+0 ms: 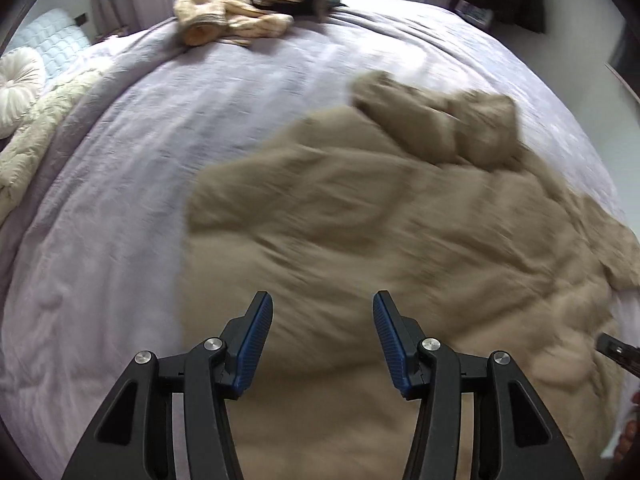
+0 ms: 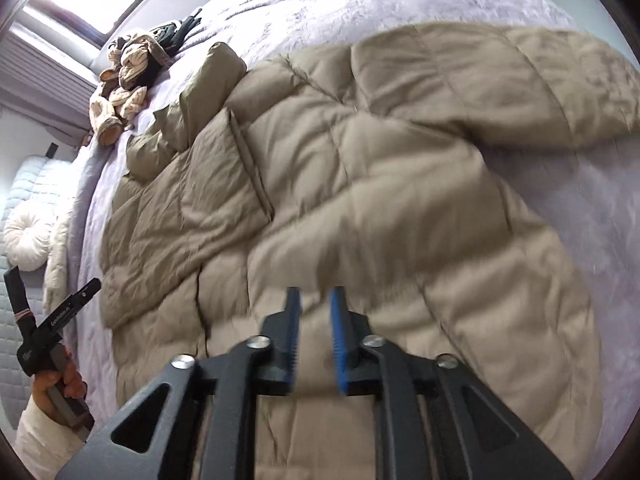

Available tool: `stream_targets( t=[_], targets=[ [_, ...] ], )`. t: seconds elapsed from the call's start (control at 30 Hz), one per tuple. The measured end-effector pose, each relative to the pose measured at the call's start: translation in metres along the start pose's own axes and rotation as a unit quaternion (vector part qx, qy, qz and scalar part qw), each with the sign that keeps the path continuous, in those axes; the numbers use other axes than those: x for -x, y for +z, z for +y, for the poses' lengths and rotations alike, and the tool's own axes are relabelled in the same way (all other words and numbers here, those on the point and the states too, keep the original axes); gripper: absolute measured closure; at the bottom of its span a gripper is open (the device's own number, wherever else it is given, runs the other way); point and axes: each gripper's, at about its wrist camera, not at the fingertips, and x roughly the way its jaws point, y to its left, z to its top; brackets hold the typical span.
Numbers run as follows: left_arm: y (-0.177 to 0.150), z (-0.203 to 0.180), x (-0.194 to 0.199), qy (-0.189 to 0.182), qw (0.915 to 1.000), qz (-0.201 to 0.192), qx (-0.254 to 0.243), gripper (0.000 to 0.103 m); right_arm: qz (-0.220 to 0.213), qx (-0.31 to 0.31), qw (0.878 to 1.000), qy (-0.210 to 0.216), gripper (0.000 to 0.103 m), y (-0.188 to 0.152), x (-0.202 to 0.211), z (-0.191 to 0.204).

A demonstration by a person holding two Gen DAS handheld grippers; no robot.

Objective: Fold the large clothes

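Each gripper has a black frame of angular linkage arms with triangular cut-outs near the base. Round silver screw heads sit at the joints, four on each tool. The left gripper [image 1: 323, 316] carries two finger pads [image 1: 256, 344] of blue ribbed material set in black holders. The right gripper [image 2: 316, 312] has the same blue ribbed pads [image 2: 339, 344], seen edge-on. In the right wrist view the left tool shows from the side: a black body with small white lettering, too small to read, and a grey handle. The left hand [image 2: 60, 384] comes out of a cream-white sleeve [image 2: 36, 436].
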Motion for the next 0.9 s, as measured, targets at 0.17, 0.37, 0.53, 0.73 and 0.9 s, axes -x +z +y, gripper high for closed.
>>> stream_targets(
  t=[0.17, 0.37, 0.53, 0.73, 0.9],
  targets=[
    [-0.020, -0.066, 0.005, -0.037, 0.9987, 0.025, -0.026, 0.049, 0.001, -0.012, 1.000, 0.016, 0.059, -0.028, 0.029, -0.033],
    [-0.031, -0.139, 0.008, -0.062, 0.9954, 0.027, -0.067, 0.014, -0.012, -0.031, 0.999, 0.026, 0.044, -0.030, 0.051, -0.068],
    [-0.030, -0.180, 0.008, -0.065, 0.9941, 0.033, -0.080, 0.014, -0.024, -0.049, 0.998, 0.031, 0.031, -0.025, 0.069, -0.102],
    [-0.032, -0.219, 0.004, -0.056, 0.9926, 0.050, -0.095, 0.014, -0.048, -0.084, 0.994, 0.054, 0.018, -0.011, 0.087, -0.146],
    [-0.035, -0.245, 0.003, -0.037, 0.9918, 0.054, -0.110, 0.000, -0.068, -0.113, 0.990, 0.055, 0.000, 0.000, 0.093, -0.179]
  ],
)
